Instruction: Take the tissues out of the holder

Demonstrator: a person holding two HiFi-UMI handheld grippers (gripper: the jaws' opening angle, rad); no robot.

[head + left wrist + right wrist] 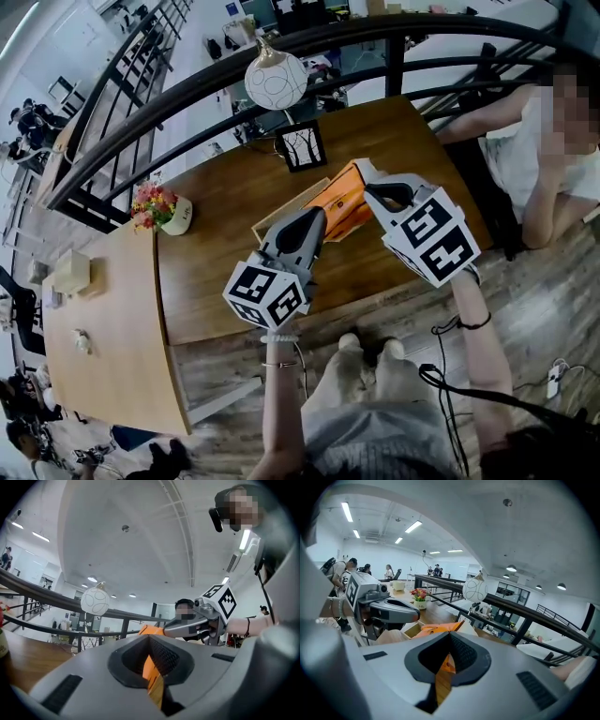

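L tongs (317, 221) narrow, nothing clamped | R tongs (367, 178) narrow, at pack end | orange tissue pack (343, 202) partly in wooden holder (277, 217) on desk (225, 272) | judged light, soft, crushable, slick wrap; best pinched at raised end

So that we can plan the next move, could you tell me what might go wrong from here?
Both the left tongs and the right tongs are shut on the orange tissue pack; pulling in different directions could tear it. Nothing holds the wooden holder, so it may slide or lift if the pack catches. The picture frame stands close behind; a wide swing might topple it.
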